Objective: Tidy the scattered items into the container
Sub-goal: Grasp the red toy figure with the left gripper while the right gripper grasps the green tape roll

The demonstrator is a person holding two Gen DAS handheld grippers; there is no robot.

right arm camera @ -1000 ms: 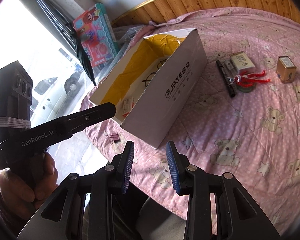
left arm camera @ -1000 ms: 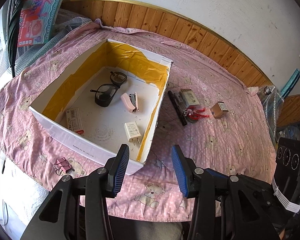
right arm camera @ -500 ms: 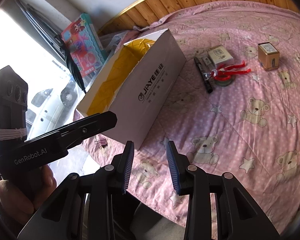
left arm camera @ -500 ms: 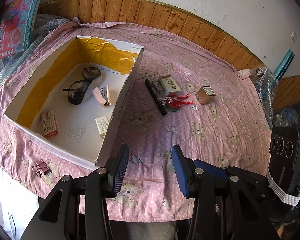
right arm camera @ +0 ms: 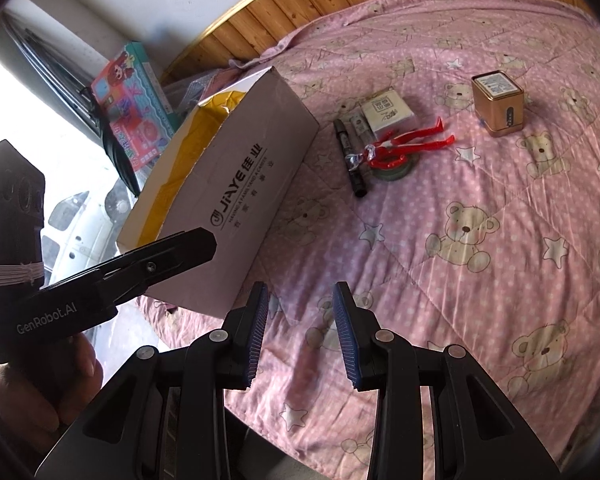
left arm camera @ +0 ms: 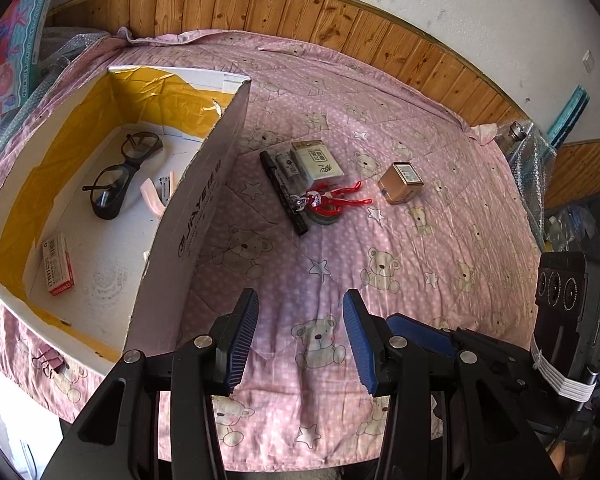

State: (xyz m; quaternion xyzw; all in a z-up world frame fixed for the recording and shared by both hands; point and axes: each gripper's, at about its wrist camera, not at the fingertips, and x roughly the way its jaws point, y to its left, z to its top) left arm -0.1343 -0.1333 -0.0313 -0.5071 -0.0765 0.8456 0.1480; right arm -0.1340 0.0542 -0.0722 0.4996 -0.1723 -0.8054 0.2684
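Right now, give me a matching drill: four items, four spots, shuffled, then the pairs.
Items:
1. glasses
2. gold cube
3. binder clips
4. red figure

Spots:
A. on the quilt at the near outer corner of the box
B. inside the box
C. lying across a tape roll
D. alone on the quilt, right of the cluster

Pairs: 1-B, 2-D, 3-A, 4-C

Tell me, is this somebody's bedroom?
Probably a bedroom at home. A pink teddy-bear quilt covers what looks like a bed, wood panelling runs along the wall, and a toy box leans by the window.
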